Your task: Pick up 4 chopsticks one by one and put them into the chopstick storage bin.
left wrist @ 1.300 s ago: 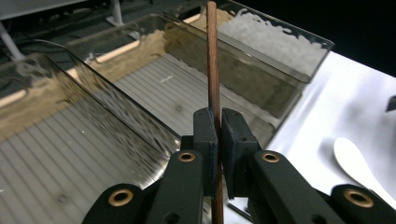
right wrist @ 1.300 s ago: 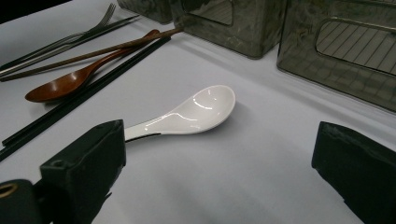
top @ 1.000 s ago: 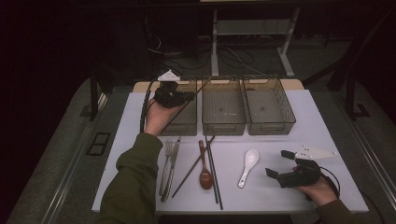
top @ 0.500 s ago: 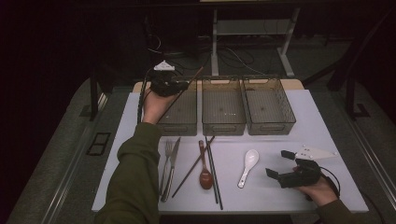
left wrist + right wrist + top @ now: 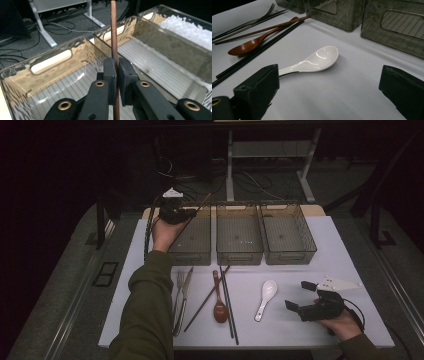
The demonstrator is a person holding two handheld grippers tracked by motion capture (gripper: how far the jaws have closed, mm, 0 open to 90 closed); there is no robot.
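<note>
My left gripper [image 5: 184, 215] hangs over the far left corner of the leftmost clear bin [image 5: 192, 254], shut on a brown wooden chopstick [image 5: 202, 202] that slants up past the bin's back edge. In the left gripper view the pads [image 5: 110, 71] pinch the chopstick [image 5: 113, 35] upright above the bin's ribbed floor [image 5: 62, 90]. My right gripper [image 5: 299, 295] rests on the table at the front right, open and holding nothing. A white ceramic spoon [image 5: 317, 58] lies just ahead of its wide-apart jaws and touches neither.
Two more clear bins [image 5: 239, 237] [image 5: 287, 235] stand to the right of the first. On the white table [image 5: 350, 255] lie a fork [image 5: 178, 292], a knife [image 5: 186, 292], another brown chopstick [image 5: 205, 297], a wooden spoon [image 5: 218, 302] and black chopsticks [image 5: 227, 307].
My left hand has carried the chopstick leftward and toward the far corner of the left bin. The right hand has stayed put.
</note>
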